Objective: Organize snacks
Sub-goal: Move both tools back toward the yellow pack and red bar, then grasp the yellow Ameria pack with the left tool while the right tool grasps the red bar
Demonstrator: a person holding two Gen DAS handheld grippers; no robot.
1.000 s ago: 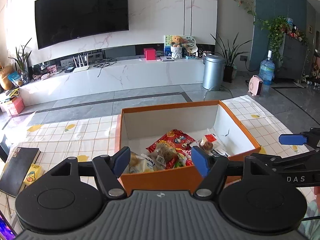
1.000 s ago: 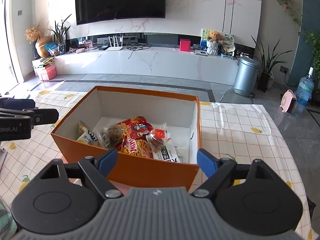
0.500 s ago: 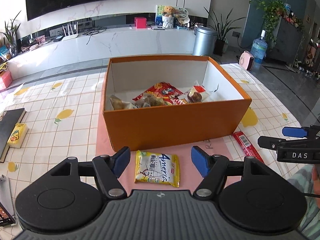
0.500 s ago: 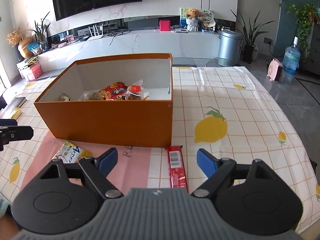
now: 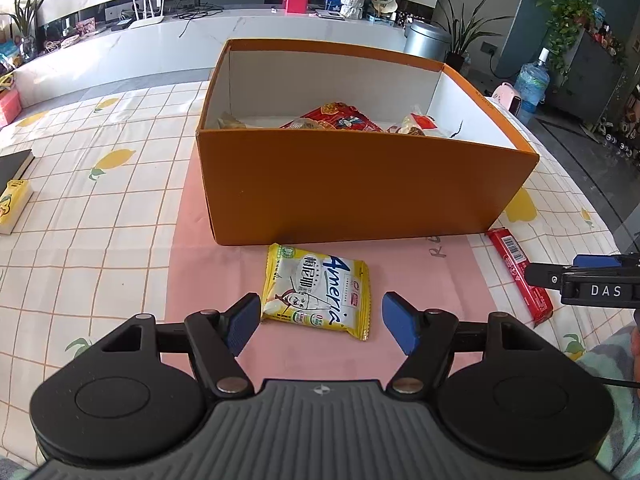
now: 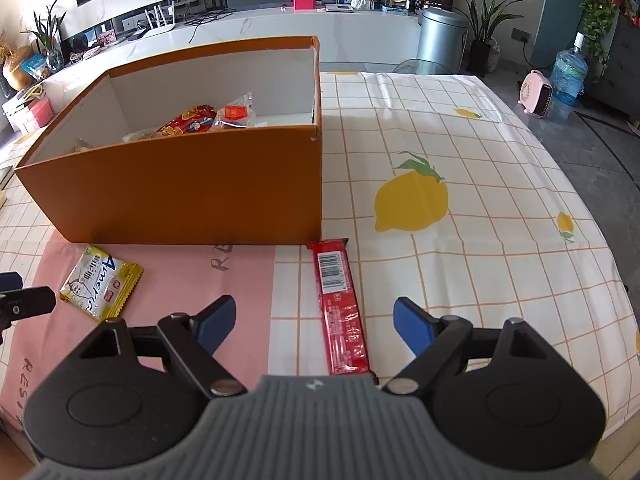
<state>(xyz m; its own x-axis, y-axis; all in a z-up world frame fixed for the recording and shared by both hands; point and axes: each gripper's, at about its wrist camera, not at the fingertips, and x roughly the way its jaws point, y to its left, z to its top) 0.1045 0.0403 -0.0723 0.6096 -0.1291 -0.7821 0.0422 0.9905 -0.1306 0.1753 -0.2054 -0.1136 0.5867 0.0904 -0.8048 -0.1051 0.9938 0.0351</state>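
Directly at twelve o'clock of the wide-open left gripper (image 5: 319, 322) lies a yellow snack packet (image 5: 316, 290), while a red snack bar (image 6: 340, 306) lies between the right gripper's (image 6: 314, 325) spread, empty jaws.

The box (image 5: 360, 184) is orange outside, white inside. The packet (image 5: 316, 290) at six o'clock of it is yellow and white with blue lettering. The bar (image 6: 340, 308) is red with a white barcode. The cloth (image 6: 460, 152) on the surface is white, orange-gridded, with yellow lemons; the mat (image 5: 192, 248) is pink.
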